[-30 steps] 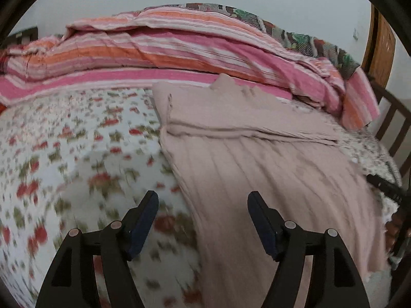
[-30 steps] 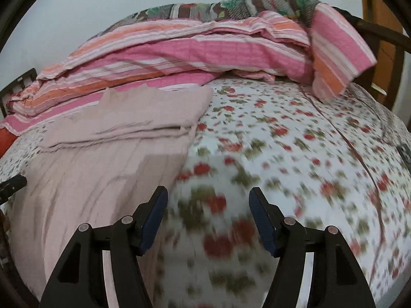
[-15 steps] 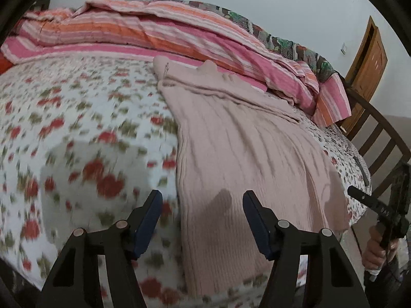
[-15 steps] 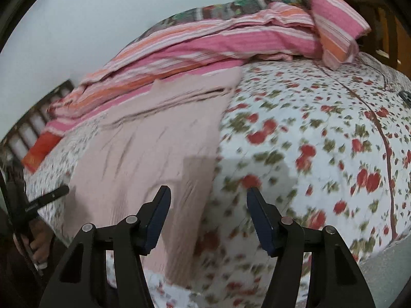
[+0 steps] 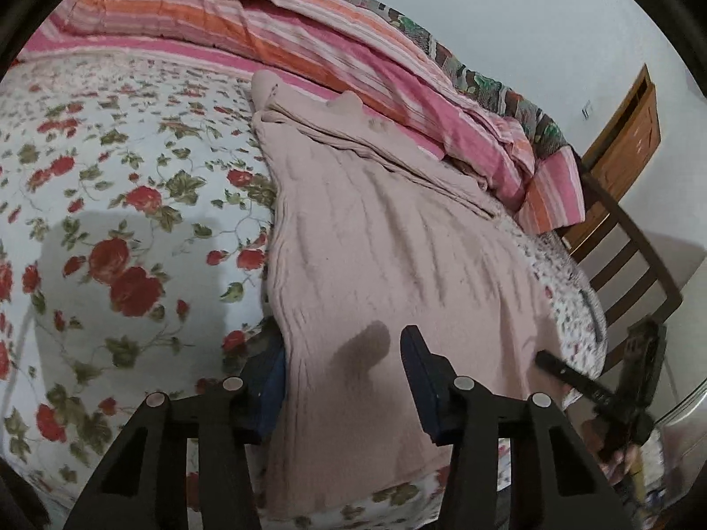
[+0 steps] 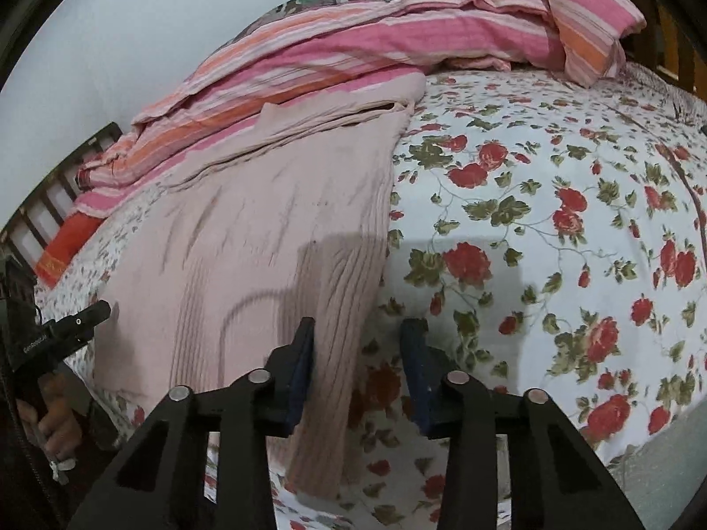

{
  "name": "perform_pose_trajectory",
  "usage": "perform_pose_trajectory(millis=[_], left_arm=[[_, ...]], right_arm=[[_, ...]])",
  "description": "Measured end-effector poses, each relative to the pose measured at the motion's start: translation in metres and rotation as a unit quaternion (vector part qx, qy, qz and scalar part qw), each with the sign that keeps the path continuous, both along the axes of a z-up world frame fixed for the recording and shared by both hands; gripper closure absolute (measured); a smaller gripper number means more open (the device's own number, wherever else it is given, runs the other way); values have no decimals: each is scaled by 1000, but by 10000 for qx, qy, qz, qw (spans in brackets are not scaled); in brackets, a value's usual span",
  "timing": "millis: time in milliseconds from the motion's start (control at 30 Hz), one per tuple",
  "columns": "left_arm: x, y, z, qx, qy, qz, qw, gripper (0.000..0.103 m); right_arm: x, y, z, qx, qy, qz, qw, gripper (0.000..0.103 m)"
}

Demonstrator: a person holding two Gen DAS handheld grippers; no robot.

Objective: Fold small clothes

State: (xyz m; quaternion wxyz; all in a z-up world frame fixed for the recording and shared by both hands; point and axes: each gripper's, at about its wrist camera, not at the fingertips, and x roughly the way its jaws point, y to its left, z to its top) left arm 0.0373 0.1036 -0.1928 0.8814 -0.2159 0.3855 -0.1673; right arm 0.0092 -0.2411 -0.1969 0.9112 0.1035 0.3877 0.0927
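— Two grippers have just been closing on the pink knit garment (image 5: 397,238), which lies flat on the floral bedspread (image 5: 110,168), hem at the near edge.
— Gripping yet?
— Not quite: the left gripper (image 5: 342,380) and right gripper (image 6: 357,371) each straddle a bottom corner, jaws narrowed but still apart. Lifting the hem likely follows.

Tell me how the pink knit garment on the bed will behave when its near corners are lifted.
The pink garment will probably sag between the grippers: it already lies in soft wrinkles and droops over the bed's edge. Its ribbed knit looks grippy rather than slippery, so it should drag on the floral sheet. The folded sleeves at its far end may slide loose.
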Motion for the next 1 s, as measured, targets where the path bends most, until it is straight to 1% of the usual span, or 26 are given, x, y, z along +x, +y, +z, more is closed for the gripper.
perform_pose_trajectory(millis=[33, 67, 167, 267, 367, 400, 433, 500, 567, 600, 667, 700, 800, 833, 933, 1000], left_arm=[[-2, 1, -1, -77, 21, -22, 10000, 58], [-5, 1, -3, -154, 61, -69, 9998, 58], [-15, 2, -9, -267, 184, -155, 9994, 61], [-25, 0, -14, -192, 218, -197, 9994, 65], [-32, -1, -13, -70, 169, -157, 9997, 76], [-31, -2, -12, -41, 181, -143, 9997, 82], [-31, -3, -10, -20, 193, -131, 9997, 90], [-30, -4, -7, 39, 201, -95, 9997, 94], [-32, -1, 0, 23, 50, -74, 10000, 96], [-35, 2, 6, -24, -71, -66, 10000, 96], [-39, 12, 19, -270, -282, -55, 9992, 96], [-41, 18, 27, -441, -382, 1, 9983, 96], [-38, 33, 51, -909, -584, 127, 9941, 97], [-35, 36, 58, -987, -639, 157, 9929, 97], [-26, 42, 77, -1165, -758, 233, 9900, 97], [-18, 40, 86, -1185, -781, 243, 9896, 97]], right_arm=[[-2, 2, 0, -46, 9, 86, 10000, 77], [-5, 5, -2, -53, 58, 228, 9997, 79], [-11, 9, -7, -32, 168, 339, 9993, 79], [-19, 8, -9, -2, 172, 356, 9992, 79], [-21, 5, -9, 129, 232, 345, 9991, 79], [-20, 5, -9, 167, 257, 325, 9990, 79], [-18, 5, -10, 191, 284, 324, 9989, 84], [-16, 6, -11, 249, 364, 369, 9983, 97], [-18, 5, -7, 256, 282, 323, 9988, 97], [-22, 2, -1, 304, 147, 323, 9989, 98], [-30, -6, 12, 491, -104, 291, 9983, 98], [-32, -10, 17, 597, -155, 292, 9977, 98], [-33, -27, 34, 1094, -332, 208, 9932, 98], [-33, -33, 41, 1289, -391, 180, 9907, 98], [-29, -45, 56, 1639, -526, 104, 9850, 98], [-24, -51, 67, 1817, -583, 97, 9816, 98]])
